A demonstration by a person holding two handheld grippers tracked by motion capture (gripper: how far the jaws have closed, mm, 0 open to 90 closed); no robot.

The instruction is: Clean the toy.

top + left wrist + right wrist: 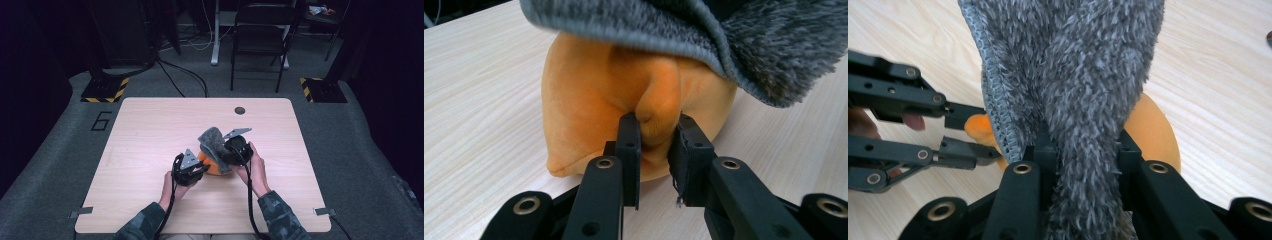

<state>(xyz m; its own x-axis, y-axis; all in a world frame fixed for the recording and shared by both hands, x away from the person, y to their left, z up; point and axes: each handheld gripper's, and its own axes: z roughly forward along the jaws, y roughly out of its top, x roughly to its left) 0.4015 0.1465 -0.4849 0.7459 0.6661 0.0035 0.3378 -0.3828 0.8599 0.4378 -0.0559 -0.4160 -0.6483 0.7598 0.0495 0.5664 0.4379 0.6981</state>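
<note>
Orange cushion (589, 100): lay on the desk (150, 130), under the grey cover.
Grey fuzzy cover (1078, 65): draped over the cushion's top, lifted at my right side.
My left tool (656, 131): clenched on a fold of the cushion.
My right tool (1083, 150): clenched on the grey cover, above the cushion.

A fuzzy grey cloth (214, 141) drapes lifted over a soft orange cushion-like piece (614, 95), which rests on the wooden table (150, 130), a fold pinched up.
</note>
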